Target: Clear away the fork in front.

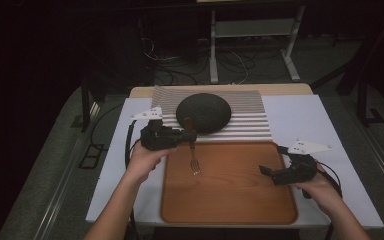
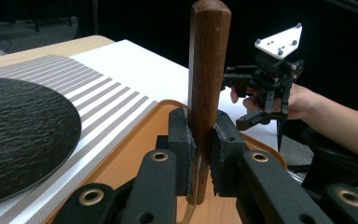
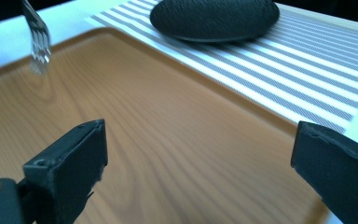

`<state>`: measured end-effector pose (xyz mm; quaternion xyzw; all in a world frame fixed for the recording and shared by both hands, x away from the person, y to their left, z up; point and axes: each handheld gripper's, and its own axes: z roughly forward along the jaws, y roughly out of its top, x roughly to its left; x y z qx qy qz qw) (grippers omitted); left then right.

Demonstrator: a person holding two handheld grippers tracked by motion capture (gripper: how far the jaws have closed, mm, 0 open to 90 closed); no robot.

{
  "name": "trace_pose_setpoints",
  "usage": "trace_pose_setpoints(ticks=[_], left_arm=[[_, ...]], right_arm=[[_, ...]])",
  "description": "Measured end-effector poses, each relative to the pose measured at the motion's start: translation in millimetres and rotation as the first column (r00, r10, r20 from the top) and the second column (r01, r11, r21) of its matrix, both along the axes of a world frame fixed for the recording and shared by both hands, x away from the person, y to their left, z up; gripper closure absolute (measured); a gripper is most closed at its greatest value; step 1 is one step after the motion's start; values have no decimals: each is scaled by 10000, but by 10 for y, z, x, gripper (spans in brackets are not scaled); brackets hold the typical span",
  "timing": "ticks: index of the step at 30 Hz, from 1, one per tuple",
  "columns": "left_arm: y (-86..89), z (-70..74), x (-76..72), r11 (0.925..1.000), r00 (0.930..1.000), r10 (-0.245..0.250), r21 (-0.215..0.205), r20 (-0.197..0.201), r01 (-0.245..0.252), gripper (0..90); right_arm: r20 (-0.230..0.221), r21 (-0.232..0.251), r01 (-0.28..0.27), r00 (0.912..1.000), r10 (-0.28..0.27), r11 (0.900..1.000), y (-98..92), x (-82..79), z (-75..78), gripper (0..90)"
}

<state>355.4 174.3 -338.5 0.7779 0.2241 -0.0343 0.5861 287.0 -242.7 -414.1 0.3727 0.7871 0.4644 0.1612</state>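
Note:
A fork (image 1: pixel 193 155) with a brown wooden handle (image 2: pixel 209 70) hangs upright, tines (image 3: pixel 39 42) down, over the back left of the wooden tray (image 1: pixel 230 195). My left gripper (image 1: pixel 190 136) is shut on the handle, its pads (image 2: pixel 182 144) pressing both sides. Over the tray's right edge, my right gripper (image 1: pixel 271 160) stands open with its jaws wide apart and nothing between them (image 3: pixel 200 154). It also appears far off in the left gripper view (image 2: pixel 242 98).
A dark round plate (image 1: pixel 203 112) lies upside down on a striped placemat (image 1: pixel 250 122) just behind the tray. Both rest on a white sheet (image 1: pixel 300 120) over the table. Cables and a metal frame stand on the dark floor beyond.

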Motion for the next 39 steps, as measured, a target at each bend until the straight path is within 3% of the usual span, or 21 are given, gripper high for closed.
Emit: trace_pose_setpoints(ticks=[7, 15, 24, 27, 30, 31, 34, 39], left_arm=[[132, -43, -95, 9997, 9999, -4, 252, -113, 6, 798], [256, -50, -261, 9987, 9995, -226, 446, -209, 235, 797], [347, -135, -433, 9961, 9954, -515, 670, -813, 570, 796], [350, -159, -425, 9961, 9951, -476, 706, -865, 538, 795], [335, -195, -402, 9947, 9953, -362, 926, -894, 445, 793], [315, -222, -391, 9922, 9957, -327, 1167, -865, 428, 792], [308, -243, -376, 9934, 9956, -294, 1080, -888, 390, 792], [310, -303, -295, 9884, 9988, 185, 1513, -458, -114, 767]], right_arm=[[110, -84, 312, 9995, -311, 9995, -145, -85, -94, 51], [-140, -382, 464, 9988, -469, 9982, -280, -194, -201, 53], [-163, -420, 585, 9981, -593, 9974, -325, -230, -223, 55], [-140, -461, 566, 9983, -573, 9973, -319, -226, -223, 56], [-115, -405, 576, 9982, -581, 9975, -320, -225, -218, 56], [-117, -401, 590, 9982, -595, 9975, -321, -225, -217, 58], [-126, -417, 572, 9982, -578, 9975, -322, -223, -219, 58], [-141, -443, 541, 9984, -548, 9976, -313, -220, -221, 58]])
